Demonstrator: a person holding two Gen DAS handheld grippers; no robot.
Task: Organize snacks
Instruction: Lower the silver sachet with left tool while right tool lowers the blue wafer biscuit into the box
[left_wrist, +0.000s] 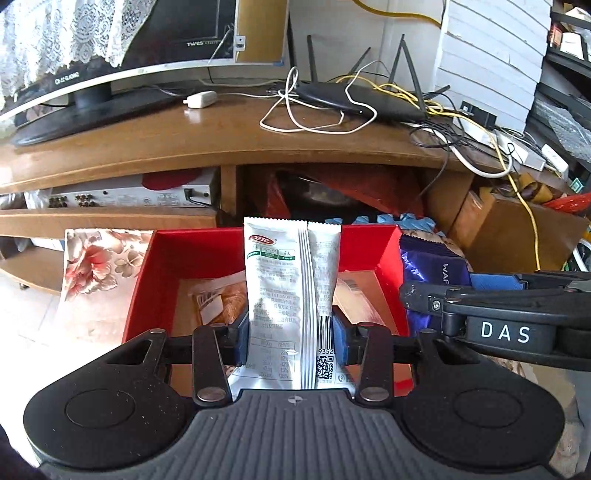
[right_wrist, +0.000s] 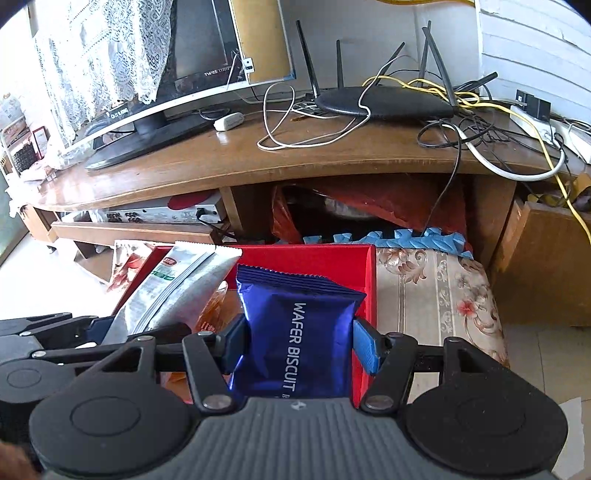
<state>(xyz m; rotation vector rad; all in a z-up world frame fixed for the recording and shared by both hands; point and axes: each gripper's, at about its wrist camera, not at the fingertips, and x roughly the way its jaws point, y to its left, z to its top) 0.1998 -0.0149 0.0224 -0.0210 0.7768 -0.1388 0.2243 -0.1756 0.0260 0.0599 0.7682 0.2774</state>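
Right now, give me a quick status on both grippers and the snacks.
Left gripper shut on white snack packet. Right gripper shut on blue wafer biscuit pack. Both over red box. Nothing blocking.

Both rigs look like the same build tbh. The left gripper has a ribbed dark grey centre plate with a tiny crosshair mark, flanked by two round matte black housings, each with a raised disc on top. Black link arms pivot on silver rivets, and the blue pads sit on the inner faces. The right gripper is identical, with brighter blue pads. Seen from the left wrist camera, its black side arm carries white "DAS" lettering and a small screw
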